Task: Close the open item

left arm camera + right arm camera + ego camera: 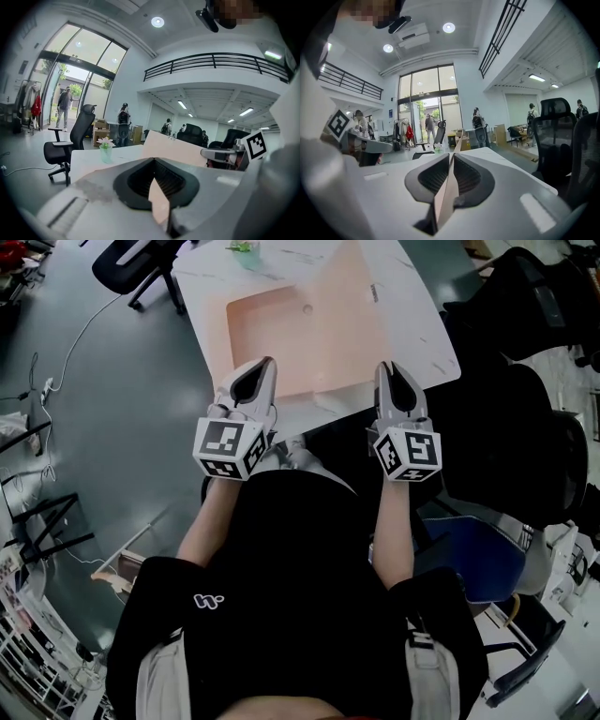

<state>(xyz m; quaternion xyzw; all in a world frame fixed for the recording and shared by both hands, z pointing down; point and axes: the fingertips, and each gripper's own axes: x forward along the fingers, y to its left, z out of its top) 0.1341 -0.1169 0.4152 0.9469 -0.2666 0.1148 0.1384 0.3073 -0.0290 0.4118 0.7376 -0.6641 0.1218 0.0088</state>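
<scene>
A pale pink cardboard box (309, 329) lies open on the white table (412, 343); one panel stands up along its right side. My left gripper (269, 364) reaches over the box's near edge, and my right gripper (384, 367) is at its near right corner. In the left gripper view a pink flap (159, 204) sits between the jaws of the left gripper (157, 187), which are closed onto it. In the right gripper view a thin pink flap edge (446, 194) is pinched edge-on by the right gripper (445, 185).
A small vase with a flower (242, 247) stands at the table's far edge. One black office chair (141, 263) is at the far left, others (525, 324) crowd the right. A cable (84, 334) runs across the grey floor. People stand in the background (123, 124).
</scene>
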